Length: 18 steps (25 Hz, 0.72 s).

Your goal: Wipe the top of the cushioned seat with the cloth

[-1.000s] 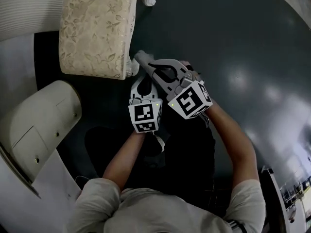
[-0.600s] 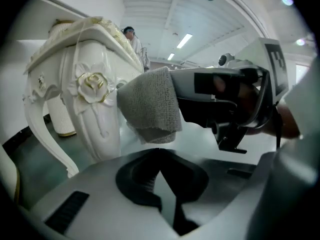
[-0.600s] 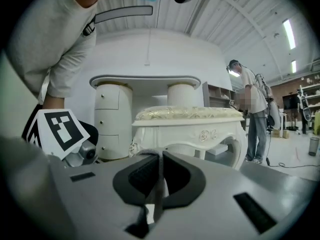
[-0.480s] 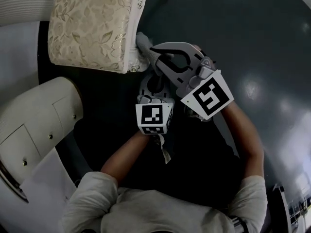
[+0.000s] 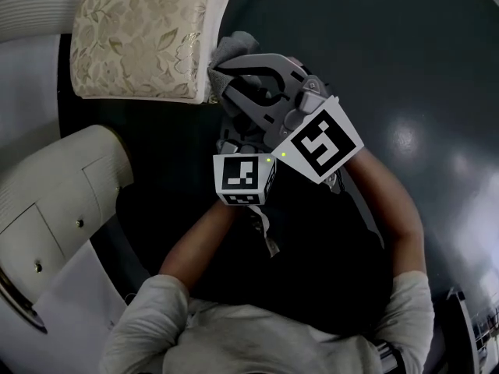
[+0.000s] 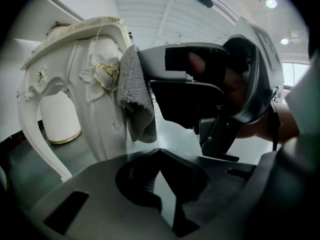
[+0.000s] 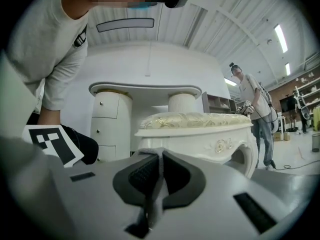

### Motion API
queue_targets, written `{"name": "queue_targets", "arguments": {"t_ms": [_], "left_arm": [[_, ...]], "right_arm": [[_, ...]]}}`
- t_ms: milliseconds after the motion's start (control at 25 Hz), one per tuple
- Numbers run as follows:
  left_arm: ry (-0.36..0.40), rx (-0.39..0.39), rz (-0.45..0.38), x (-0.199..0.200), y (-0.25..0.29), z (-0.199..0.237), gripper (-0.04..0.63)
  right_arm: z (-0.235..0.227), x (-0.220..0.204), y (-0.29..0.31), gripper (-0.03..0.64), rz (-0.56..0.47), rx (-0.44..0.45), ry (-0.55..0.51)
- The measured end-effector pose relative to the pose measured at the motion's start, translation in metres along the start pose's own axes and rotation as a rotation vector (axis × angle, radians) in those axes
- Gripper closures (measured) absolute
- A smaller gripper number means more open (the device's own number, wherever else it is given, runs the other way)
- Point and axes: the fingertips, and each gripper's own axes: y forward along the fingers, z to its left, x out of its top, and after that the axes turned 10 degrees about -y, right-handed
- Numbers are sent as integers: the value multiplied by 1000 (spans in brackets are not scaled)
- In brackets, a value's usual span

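Observation:
The cushioned seat (image 5: 140, 37), a white carved stool with a cream floral top, stands at the upper left of the head view. My right gripper (image 5: 221, 67) is shut on the grey cloth (image 5: 231, 47), which it holds against the stool's right edge. In the right gripper view a thin strip of the cloth (image 7: 160, 170) sits between the closed jaws, with the seat (image 7: 195, 120) just beyond. My left gripper (image 5: 234, 135) is shut and empty, close under the right one. Its own view shows the cloth (image 6: 136, 99) hanging beside the stool's carved leg (image 6: 95, 104).
A white rounded cabinet (image 5: 54, 201) with drawers stands to the left, close to the stool. Dark glossy floor (image 5: 405, 68) spreads to the right. In the right gripper view a person (image 7: 255, 109) stands in the background behind the stool.
The right gripper has carried the cloth up from below the stool's corner to its right edge. The left gripper followed close behind.

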Motion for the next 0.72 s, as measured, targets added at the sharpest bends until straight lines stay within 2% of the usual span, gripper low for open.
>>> {"name": "queue_targets", "arguments": {"t_ms": [200, 400, 720], "left_arm": [[11, -12, 4, -10, -1, -2, 581], [27, 12, 29, -26, -2, 7, 581], [10, 43, 77, -50, 0, 23, 581]], "right_arm": [[1, -17, -2, 603, 41, -2, -1], [15, -49, -5, 603, 68, 1, 6], [30, -103, 1, 603, 103, -14, 104]]}}
